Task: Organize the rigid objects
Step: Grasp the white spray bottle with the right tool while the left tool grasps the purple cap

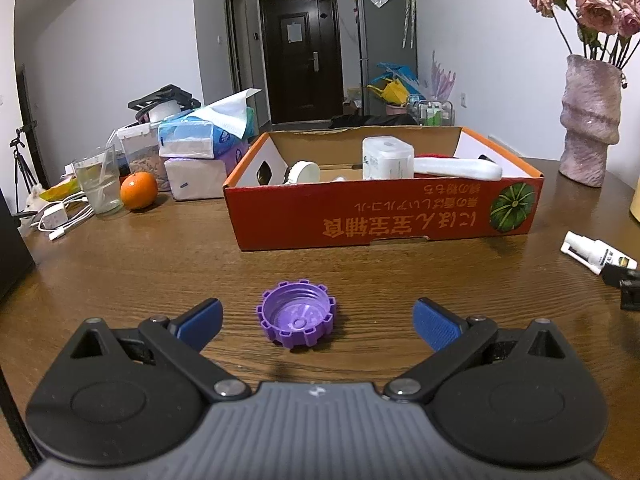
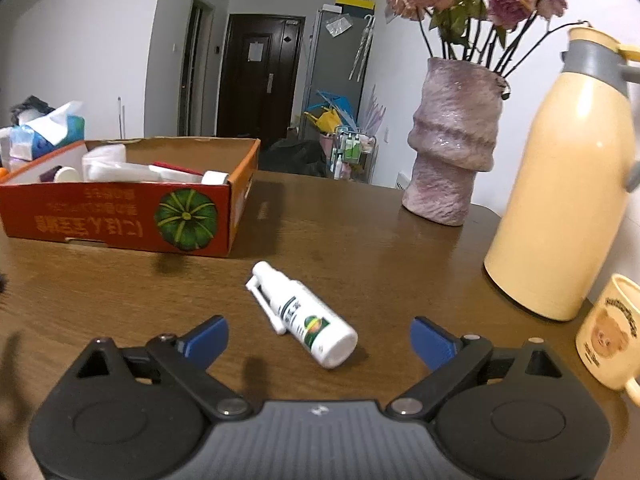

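Observation:
A purple ridged cap (image 1: 296,316) lies open side up on the wooden table, between the blue pads of my open left gripper (image 1: 318,322). A white spray bottle (image 2: 304,316) lies on its side between the pads of my open right gripper (image 2: 320,338); it also shows in the left wrist view (image 1: 592,251) at the far right. A red cardboard box (image 1: 380,216) with a pumpkin picture stands beyond the cap and holds several white items. The box shows at the left in the right wrist view (image 2: 120,216). Neither gripper touches anything.
Left of the box are tissue packs (image 1: 200,140), an orange (image 1: 139,191), a glass of water (image 1: 98,184) and a charger with cable (image 1: 56,218). A pink vase with roses (image 2: 452,140), a cream thermos (image 2: 560,184) and a bear mug (image 2: 612,332) stand at the right.

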### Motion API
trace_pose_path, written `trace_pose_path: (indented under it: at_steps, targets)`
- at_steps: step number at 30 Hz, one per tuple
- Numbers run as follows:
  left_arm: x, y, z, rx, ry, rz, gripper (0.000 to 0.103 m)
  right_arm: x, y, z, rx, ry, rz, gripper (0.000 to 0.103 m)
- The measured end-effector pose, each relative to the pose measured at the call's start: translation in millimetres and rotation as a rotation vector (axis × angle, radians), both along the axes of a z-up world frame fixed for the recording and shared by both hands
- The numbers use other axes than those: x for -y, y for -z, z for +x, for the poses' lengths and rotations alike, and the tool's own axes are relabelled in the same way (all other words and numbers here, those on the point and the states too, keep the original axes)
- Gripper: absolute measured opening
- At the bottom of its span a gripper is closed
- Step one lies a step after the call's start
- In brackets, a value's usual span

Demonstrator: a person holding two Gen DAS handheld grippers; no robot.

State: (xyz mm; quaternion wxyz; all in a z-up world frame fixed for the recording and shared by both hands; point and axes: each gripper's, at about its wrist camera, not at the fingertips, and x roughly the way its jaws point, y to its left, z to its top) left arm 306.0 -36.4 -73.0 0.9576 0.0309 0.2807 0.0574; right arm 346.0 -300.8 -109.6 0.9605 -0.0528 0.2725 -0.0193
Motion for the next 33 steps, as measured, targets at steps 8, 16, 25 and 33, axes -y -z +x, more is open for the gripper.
trace_pose_path:
  at_steps: [8, 16, 25, 33]
  targets:
    - [-5, 5, 10, -0.026, -0.012, -0.012, 0.103, 7, 6, 36, -0.069, -0.044, 0.065, 0.066]
    - [-6, 8, 15, -0.042, -0.011, -0.014, 0.103, 8, 10, 40, -0.106, -0.114, 0.13, 0.029]
    - [-7, 10, 18, -0.053, -0.01, -0.013, 0.103, -1, 4, 24, -0.05, -0.112, 0.116, 0.027]
    - [-14, 13, 25, -0.079, -0.016, -0.031, 0.103, -11, -9, 2, 0.04, -0.093, 0.15, 0.027]
